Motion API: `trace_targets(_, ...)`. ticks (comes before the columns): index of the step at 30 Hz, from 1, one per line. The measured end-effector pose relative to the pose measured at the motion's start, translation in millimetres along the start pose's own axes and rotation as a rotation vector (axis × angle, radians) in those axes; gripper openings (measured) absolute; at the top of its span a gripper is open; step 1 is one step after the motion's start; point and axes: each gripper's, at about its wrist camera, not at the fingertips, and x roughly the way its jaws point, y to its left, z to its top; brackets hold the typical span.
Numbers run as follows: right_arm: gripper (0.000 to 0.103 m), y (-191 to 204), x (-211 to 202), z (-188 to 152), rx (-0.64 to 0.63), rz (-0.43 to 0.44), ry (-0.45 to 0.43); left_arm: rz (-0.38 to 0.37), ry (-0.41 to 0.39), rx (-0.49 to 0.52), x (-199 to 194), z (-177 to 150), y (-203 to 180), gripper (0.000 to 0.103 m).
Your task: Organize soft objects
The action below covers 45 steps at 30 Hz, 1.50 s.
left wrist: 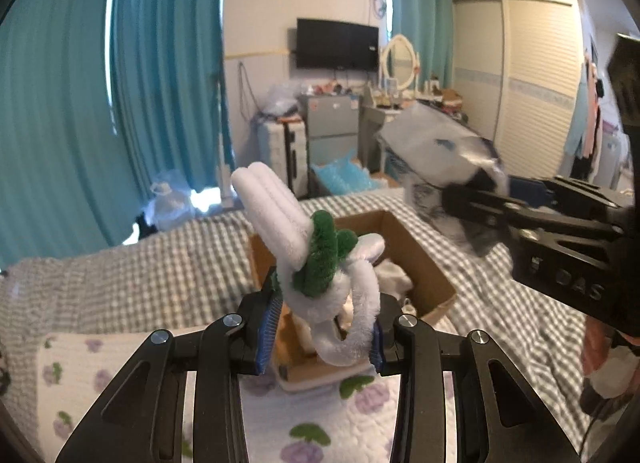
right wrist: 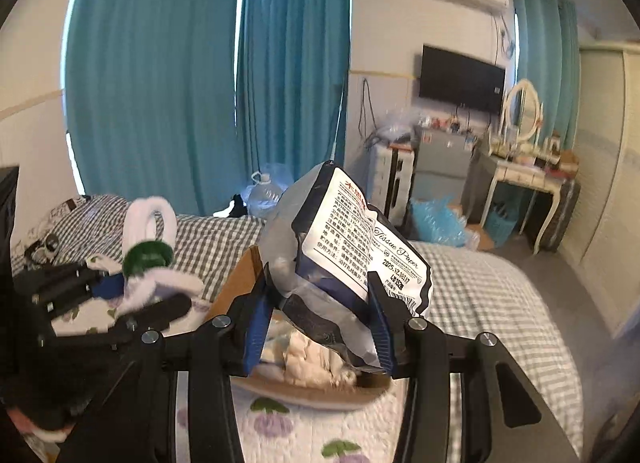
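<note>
My left gripper (left wrist: 320, 339) is shut on a white and green plush toy (left wrist: 316, 263) and holds it above an open cardboard box (left wrist: 420, 255) on the bed. My right gripper (right wrist: 320, 331) is shut on a dark blue and white tissue paper pack (right wrist: 352, 247), held over the same box (right wrist: 240, 275), which has white soft items inside. The right gripper also shows in the left wrist view (left wrist: 472, 203), with the tissue pack (left wrist: 440, 147) raised to the right of the box. The left gripper with the toy (right wrist: 148, 247) shows at the left of the right wrist view.
The box sits on a bed with a grey checked cover (left wrist: 120, 263) and a white floral quilt (left wrist: 320, 415). Teal curtains (left wrist: 160, 83), a wall TV (left wrist: 336, 43), a dressing table (right wrist: 520, 167) and a wardrobe (left wrist: 536, 75) stand beyond the bed.
</note>
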Motion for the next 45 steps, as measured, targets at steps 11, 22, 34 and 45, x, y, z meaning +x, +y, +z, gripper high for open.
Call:
trace_targets(11, 0.050, -20.1, 114.3, -20.5, 0.012, 0.025, 0.099, 0.006, 0.054, 0.047, 81.6, -17.3, -2.7, 0.042)
trace_targets(22, 0.080, -40.6, 99.6, -22.7, 0.086, -0.004, 0.042, 0.105, 0.069, 0.019, 84.1, -13.4, -5.9, 0.060)
trace_targets(34, 0.084, -48.5, -70.5, 43.7, 0.081, -0.056, -0.120, 0.122, -0.236, -0.019, -94.1, 61.1, -24.6, 0.060)
trace_targets(45, 0.102, -27.4, -249.0, 67.7, 0.045, -0.082, -0.290, 0.123, -0.493, -0.014, -273.6, 76.5, -55.0, 0.085)
